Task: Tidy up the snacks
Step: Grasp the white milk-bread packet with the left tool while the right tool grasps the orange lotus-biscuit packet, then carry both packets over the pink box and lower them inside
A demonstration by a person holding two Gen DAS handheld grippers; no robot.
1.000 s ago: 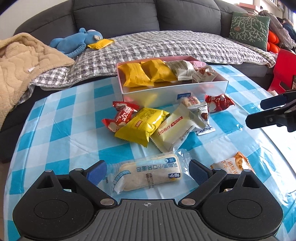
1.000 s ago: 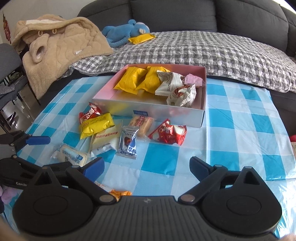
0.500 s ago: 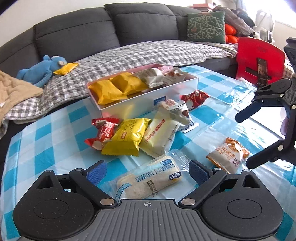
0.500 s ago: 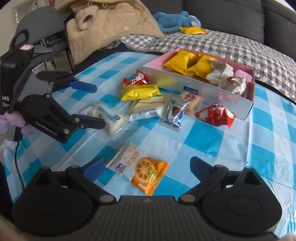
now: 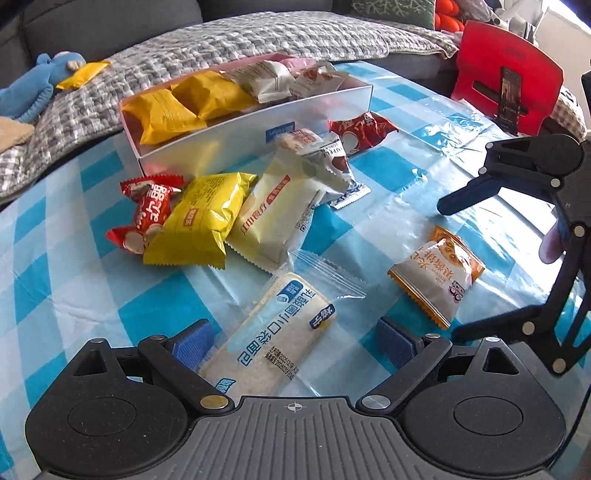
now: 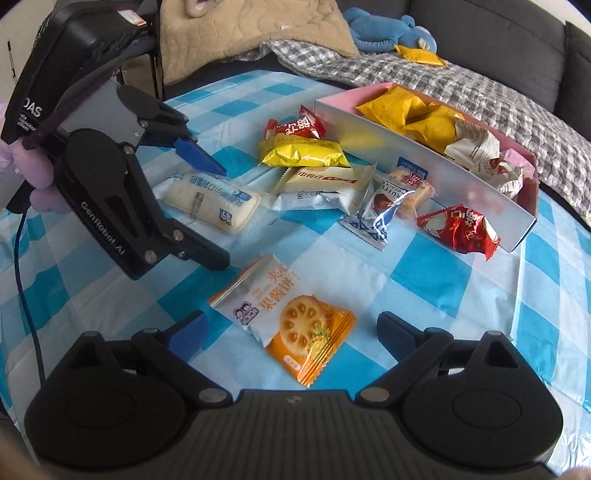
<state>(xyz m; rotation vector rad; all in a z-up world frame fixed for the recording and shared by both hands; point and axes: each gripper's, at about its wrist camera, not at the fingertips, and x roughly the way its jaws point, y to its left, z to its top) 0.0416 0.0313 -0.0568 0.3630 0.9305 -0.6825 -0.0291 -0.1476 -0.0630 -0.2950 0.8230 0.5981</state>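
Observation:
A pink-and-white box (image 5: 236,144) (image 6: 436,162) holds yellow and white snack packs. Loose snacks lie in front of it: a red pack (image 5: 151,210), a yellow pack (image 5: 201,221), a cream pack (image 5: 275,218), a silver chocolate pack (image 6: 376,214) and another red pack (image 6: 461,229). My left gripper (image 5: 295,341) is open, its fingers on either side of a clear-wrapped white cake (image 5: 273,339) (image 6: 210,201). My right gripper (image 6: 290,332) is open around an orange-and-white biscuit pack (image 6: 291,317) (image 5: 439,273) on the cloth.
The table has a blue-and-white checked cloth (image 5: 74,295). A grey sofa with a checked blanket (image 5: 229,40), a blue plush toy (image 6: 388,31) and a beige blanket (image 6: 251,33) stands behind. A red chair (image 5: 509,81) is at the right.
Both grippers have moved lower and closer to the table. The left one now straddles the white cake, the right one the biscuit pack. Both stay open.

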